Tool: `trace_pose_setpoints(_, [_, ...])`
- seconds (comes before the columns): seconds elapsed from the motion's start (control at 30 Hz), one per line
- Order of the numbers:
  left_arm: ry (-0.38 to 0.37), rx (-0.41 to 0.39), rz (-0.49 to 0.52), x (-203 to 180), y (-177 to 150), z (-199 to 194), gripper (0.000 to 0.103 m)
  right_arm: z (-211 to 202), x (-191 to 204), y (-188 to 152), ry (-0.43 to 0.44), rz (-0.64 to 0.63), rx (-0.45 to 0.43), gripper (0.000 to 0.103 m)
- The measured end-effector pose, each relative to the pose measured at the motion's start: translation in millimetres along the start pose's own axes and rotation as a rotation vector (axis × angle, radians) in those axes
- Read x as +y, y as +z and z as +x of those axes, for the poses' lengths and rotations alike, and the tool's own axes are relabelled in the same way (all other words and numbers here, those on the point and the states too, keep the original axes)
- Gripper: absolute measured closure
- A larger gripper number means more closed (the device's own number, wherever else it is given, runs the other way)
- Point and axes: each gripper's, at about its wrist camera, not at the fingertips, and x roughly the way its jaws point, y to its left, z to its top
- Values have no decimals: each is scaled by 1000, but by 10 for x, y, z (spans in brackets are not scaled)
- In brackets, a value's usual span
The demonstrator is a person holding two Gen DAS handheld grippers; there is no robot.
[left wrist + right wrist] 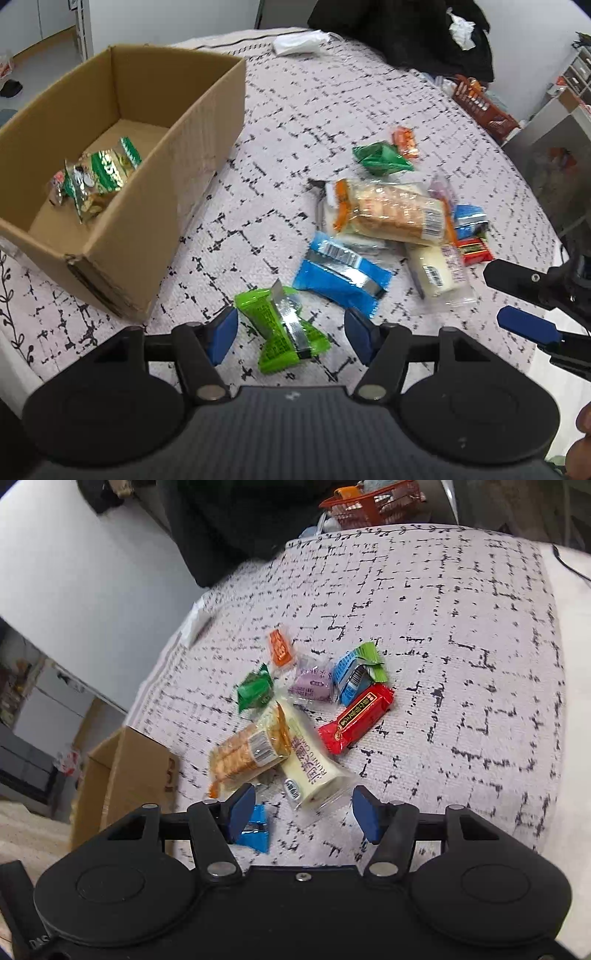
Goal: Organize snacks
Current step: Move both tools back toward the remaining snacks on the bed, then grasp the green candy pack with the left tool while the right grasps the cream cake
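Observation:
A cardboard box [207, 122] stands at left with green snack packs [103, 177] inside. My left gripper [290, 334] is open, its jaws either side of a light green snack packet [273, 332] lying on the patterned cloth. A blue packet [340, 275], a cracker pack [391, 212] and a white cake bar [436, 269] lie beyond. My right gripper [303, 818] is open and empty, just above the white cake bar [314, 764]; it also shows in the left wrist view [517, 299]. A red bar [356, 718] lies further out.
More snacks lie in a pile: a dark green packet [255, 692], an orange one [280, 648], a purple one [312, 683]. The box shows at left in the right wrist view [125, 771]. An orange basket [369, 506] and dark clothing [406, 33] sit at the far edge.

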Motion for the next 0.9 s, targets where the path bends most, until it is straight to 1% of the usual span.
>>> trace_pose_setpoints(0.17, [-2, 41, -33, 57, 21, 178, 50, 162, 102, 5, -22, -69, 32, 44])
trace_pose_setpoints(0.23, [-2, 36, -37, 65, 30, 205, 52, 217, 126, 2, -42, -89, 41, 44])
trace_pose_setpoints(0.3, [6, 31, -30, 54, 43, 221, 60, 268, 148, 2, -62, -106, 45, 44])
trace_pose_setpoints(0.33, [9, 28, -29, 53, 52, 223, 67, 282, 160, 0, -72, -117, 44, 44])
trace_pose_setpoints(0.43, [3, 21, -28, 56, 77, 214, 69, 352, 231, 21, -119, -179, 36, 44])
trace_pose_setpoints(0.5, [8, 5, -16, 46, 92, 184, 73, 390, 268, 45, -132, -221, 34, 44])
trace_pose_setpoints(0.7, [-23, -19, -25, 68, 161, 67, 74, 512, 362, 74, -144, -302, 36, 42])
trace_pose_setpoints(0.83, [-41, -36, -37, 89, 206, -23, 74, 517, 440, 67, -182, -372, -4, 42])
trace_pose_setpoints(0.87, [-45, -40, -40, 95, 211, -44, 74, 518, 449, 76, -185, -382, -14, 39])
trace_pose_setpoints(0.9, [-49, -42, -43, 101, 214, -64, 74, 524, 457, 81, -188, -393, -22, 34])
